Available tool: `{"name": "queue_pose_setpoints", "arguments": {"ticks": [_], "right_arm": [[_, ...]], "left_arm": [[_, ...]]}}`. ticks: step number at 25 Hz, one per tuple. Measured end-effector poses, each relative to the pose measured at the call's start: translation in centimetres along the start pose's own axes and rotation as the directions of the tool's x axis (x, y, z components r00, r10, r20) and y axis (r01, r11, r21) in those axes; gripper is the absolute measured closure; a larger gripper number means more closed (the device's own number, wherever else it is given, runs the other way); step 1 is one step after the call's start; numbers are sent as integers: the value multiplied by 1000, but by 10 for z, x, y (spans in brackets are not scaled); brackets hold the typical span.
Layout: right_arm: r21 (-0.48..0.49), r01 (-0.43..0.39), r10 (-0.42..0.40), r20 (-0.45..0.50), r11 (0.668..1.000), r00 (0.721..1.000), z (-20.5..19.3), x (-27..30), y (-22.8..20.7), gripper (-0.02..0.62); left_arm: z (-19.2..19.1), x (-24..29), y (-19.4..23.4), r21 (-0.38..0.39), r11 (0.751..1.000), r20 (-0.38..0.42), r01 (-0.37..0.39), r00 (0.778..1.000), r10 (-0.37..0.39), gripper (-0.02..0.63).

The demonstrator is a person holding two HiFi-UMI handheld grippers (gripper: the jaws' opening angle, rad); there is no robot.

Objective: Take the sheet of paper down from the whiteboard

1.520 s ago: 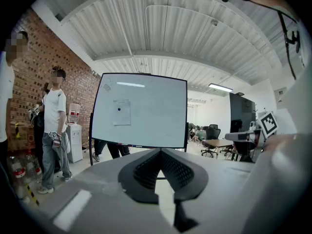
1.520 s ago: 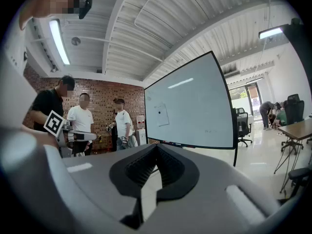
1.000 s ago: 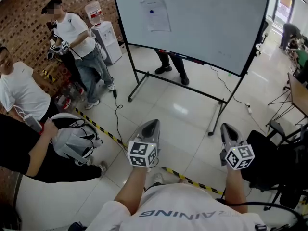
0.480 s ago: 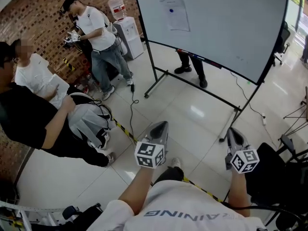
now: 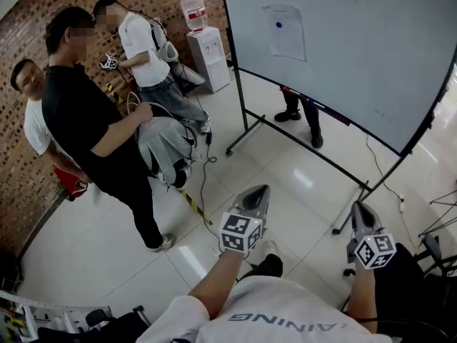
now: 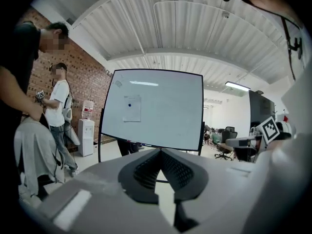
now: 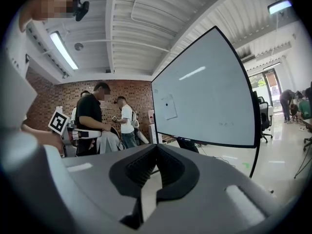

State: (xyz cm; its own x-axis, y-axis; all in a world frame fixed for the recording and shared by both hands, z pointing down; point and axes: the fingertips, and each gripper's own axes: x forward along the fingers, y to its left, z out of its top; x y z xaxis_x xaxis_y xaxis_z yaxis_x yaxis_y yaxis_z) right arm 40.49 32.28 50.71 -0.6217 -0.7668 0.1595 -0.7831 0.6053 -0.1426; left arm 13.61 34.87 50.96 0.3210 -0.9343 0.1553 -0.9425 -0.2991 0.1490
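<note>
A white sheet of paper point(image 5: 288, 32) hangs on the upper left of the whiteboard point(image 5: 357, 56), pinned by a small blue magnet point(image 5: 278, 26). The board stands on a wheeled black frame across the floor, well ahead of both grippers. My left gripper point(image 5: 258, 191) is shut and empty, pointing toward the board. My right gripper point(image 5: 359, 209) is also shut with nothing in it. In the left gripper view the paper point(image 6: 131, 109) shows far beyond the closed jaws of the left gripper point(image 6: 160, 151). The right gripper view shows the paper point(image 7: 169, 106) past the right gripper point(image 7: 157, 146).
Three people stand at the left by the brick wall, the nearest in black point(image 5: 93, 127). A water dispenser point(image 5: 207, 52) stands left of the board. Someone's legs point(image 5: 300, 113) show behind the board. Yellow-black tape point(image 5: 194, 207) and a cable lie on the floor.
Both grippers moved forward toward the whiteboard, which now sits nearer and further right in the head view. The person in black has stood up at the left.
</note>
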Motion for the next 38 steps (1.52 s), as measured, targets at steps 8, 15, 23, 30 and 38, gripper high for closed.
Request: {"name": "queue_pose_setpoints", "arguments": {"ticks": [8, 15, 23, 30, 38], "right_arm": [[-51, -79, 78, -26, 996, 997, 38, 145, -11, 589], [-123, -177, 176, -17, 976, 984, 82, 276, 9, 588], [-123, -271, 269, -36, 955, 963, 100, 374, 19, 588], [-122, -309, 312, 2, 943, 950, 128, 467, 9, 588], [-146, -328, 339, 58, 933, 939, 196, 573, -33, 588]], "left_arm": [[28, 69, 102, -25, 996, 34, -82, 996, 83, 603], [54, 100, 201, -28, 984, 39, -175, 984, 176, 603], [65, 126, 264, -64, 964, 34, -258, 965, 260, 603], [88, 182, 325, -62, 957, 46, -283, 957, 286, 603], [148, 299, 381, -26, 962, 84, -273, 958, 274, 603]]}}
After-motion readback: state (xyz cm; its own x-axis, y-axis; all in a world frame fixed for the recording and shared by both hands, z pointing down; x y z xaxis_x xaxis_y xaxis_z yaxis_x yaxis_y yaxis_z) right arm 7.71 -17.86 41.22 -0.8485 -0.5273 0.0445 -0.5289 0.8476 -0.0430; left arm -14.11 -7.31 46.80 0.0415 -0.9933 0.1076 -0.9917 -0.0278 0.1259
